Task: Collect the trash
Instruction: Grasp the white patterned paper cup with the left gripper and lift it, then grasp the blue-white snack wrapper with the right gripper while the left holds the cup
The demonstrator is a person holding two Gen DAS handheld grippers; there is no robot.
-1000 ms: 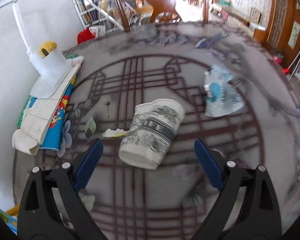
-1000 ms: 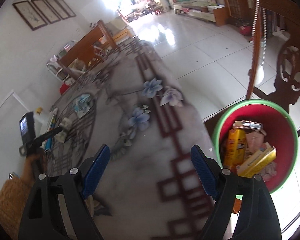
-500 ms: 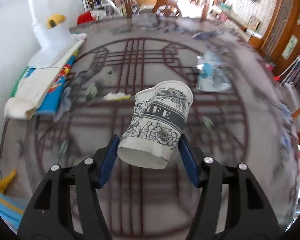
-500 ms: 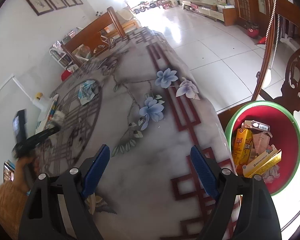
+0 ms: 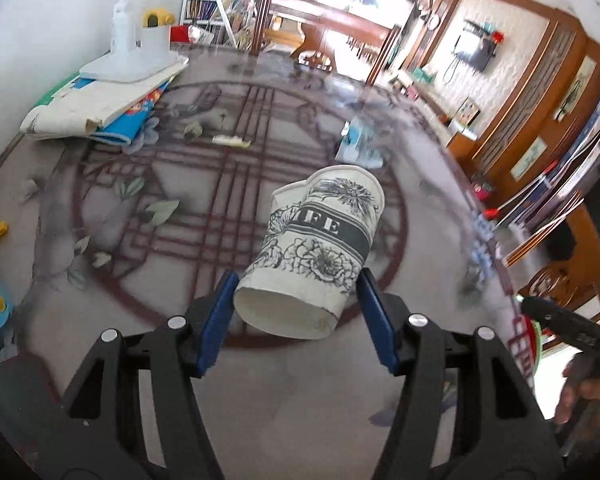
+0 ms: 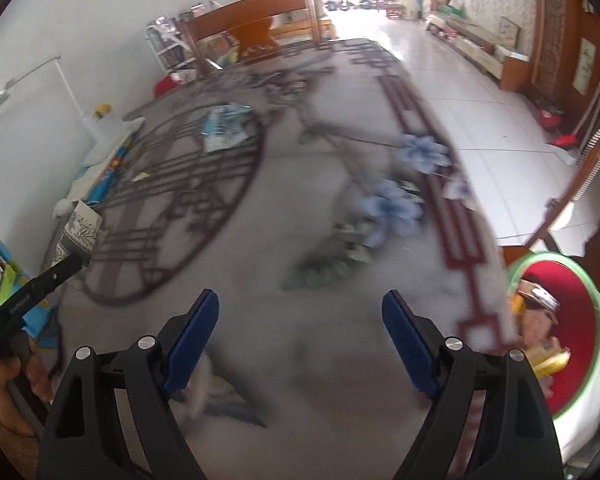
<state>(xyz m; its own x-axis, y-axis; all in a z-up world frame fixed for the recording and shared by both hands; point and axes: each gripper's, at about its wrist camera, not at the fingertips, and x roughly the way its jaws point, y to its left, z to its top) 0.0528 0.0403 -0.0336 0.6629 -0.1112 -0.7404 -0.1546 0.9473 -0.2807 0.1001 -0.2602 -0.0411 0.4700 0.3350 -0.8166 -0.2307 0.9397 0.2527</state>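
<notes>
My left gripper [image 5: 296,312] is shut on a white paper cup [image 5: 316,252] with black flower print and holds it on its side above the patterned table [image 5: 112,300]. The cup also shows in the right wrist view [image 6: 78,234] at the far left. A blue-white wrapper [image 5: 358,144] and a small pale scrap [image 5: 232,141] lie on the table beyond. My right gripper [image 6: 300,340] is open and empty over the table. A red bin with a green rim [image 6: 584,288], holding trash, stands on the floor at the right.
Books and a folded white cloth [image 5: 100,100] with a white lamp base [image 5: 134,52] lie at the table's left by the wall. Wooden chairs [image 6: 256,28] stand at the far end. The table edge [image 6: 452,184] runs along the right above tiled floor.
My left gripper closed on the cup, lifted it off the table and turned right. My right gripper swung left, away from the bin, and stayed open.
</notes>
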